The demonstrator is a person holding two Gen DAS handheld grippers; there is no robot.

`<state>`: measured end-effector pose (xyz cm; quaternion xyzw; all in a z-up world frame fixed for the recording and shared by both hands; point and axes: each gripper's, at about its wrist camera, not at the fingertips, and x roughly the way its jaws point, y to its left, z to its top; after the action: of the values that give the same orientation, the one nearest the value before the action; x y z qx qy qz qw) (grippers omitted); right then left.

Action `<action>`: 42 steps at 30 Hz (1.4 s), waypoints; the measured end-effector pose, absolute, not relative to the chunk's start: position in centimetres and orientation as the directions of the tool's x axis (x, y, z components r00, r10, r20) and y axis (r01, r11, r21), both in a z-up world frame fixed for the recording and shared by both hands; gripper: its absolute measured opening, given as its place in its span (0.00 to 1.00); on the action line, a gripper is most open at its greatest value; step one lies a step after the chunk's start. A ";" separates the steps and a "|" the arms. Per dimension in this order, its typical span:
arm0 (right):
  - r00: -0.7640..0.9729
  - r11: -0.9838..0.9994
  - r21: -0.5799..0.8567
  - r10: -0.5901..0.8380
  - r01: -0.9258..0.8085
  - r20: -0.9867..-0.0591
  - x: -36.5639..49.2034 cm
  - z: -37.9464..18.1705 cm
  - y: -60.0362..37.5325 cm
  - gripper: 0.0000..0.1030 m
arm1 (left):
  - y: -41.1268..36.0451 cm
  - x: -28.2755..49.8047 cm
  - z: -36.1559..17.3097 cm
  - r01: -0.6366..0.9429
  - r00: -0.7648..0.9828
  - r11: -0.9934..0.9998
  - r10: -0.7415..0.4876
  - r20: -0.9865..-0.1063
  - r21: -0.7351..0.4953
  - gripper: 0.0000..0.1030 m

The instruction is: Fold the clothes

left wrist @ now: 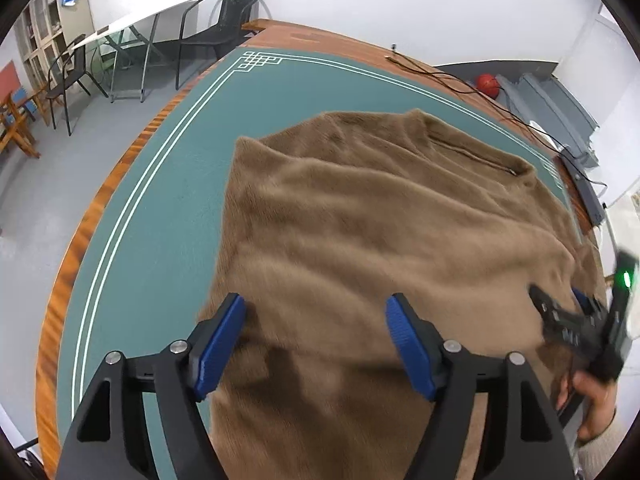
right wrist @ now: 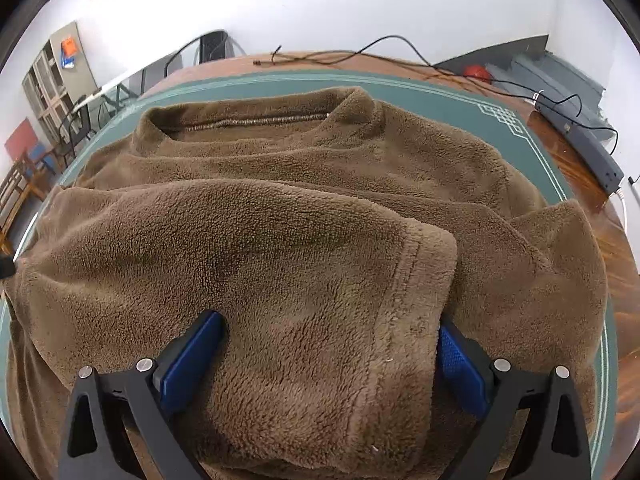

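— Both grippers, your left gripper point(left wrist: 316, 338) and right gripper point(right wrist: 330, 354), are spread wide, holding nothing.
— Where's the sweater point(right wrist: 280, 208)?
— Flat on the desk point(left wrist: 160, 208); its folded sleeve point(right wrist: 304, 280) lies between your right gripper's fingers, collar at the top.

A brown fleece sweater point(right wrist: 304, 248) lies on a teal mat point(left wrist: 160, 208) edged with thin white lines and a knot motif at the corner, over an orange-brown wooden counter point(left wrist: 92, 216); the black tongs point(left wrist: 316, 340) carry blue pads point(left wrist: 218, 350).
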<state>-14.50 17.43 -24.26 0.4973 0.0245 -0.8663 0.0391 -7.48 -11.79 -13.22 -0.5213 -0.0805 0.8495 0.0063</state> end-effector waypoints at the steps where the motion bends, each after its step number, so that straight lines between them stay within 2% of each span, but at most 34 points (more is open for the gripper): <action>1: -0.508 -0.996 -0.012 -0.034 0.087 -0.861 -14.3 -23.6 17.4 0.99 | -11.4 -6.6 -13.0 0.069 -0.458 -0.988 0.091 -0.884 -0.137 0.77; 3: -0.541 -0.996 -0.026 -0.023 0.082 -0.840 -13.5 -22.1 17.4 0.99 | -10.6 -4.9 -13.0 0.055 -0.450 -0.990 0.090 -0.888 -0.129 0.77; 9: -0.570 -0.967 0.044 -0.184 0.250 -0.801 -7.9 -18.5 15.4 0.99 | -7.9 0.2 -14.5 0.039 -0.390 -0.994 0.080 -0.917 -0.103 0.77; 17: -0.441 -0.894 0.032 -0.252 0.448 -0.861 -1.5 -20.9 13.1 0.99 | -6.0 5.2 -16.6 0.093 -0.331 -0.993 0.044 -0.943 -0.079 0.77; 23: -0.356 -0.890 0.001 -0.184 0.457 -0.916 -0.2 -24.1 14.3 0.99 | -5.1 7.2 -17.1 0.131 -0.324 -0.990 0.008 -0.946 -0.054 0.77; 34: -0.383 -0.885 -0.022 -0.178 0.465 -0.907 1.2 -23.7 14.9 0.99 | -4.5 9.9 -16.8 0.180 -0.338 -0.983 -0.043 -0.940 -0.020 0.77; 42: -0.408 -0.844 0.044 -0.304 0.535 -0.861 6.8 -19.5 17.4 0.99 | -7.6 14.2 -14.4 0.237 -0.397 -0.970 -0.043 -0.917 -0.057 0.77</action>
<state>6.82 17.37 -19.50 0.4816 0.1197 -0.8306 0.2526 14.19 -7.56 -14.38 -0.5426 -0.0892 0.8310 -0.0844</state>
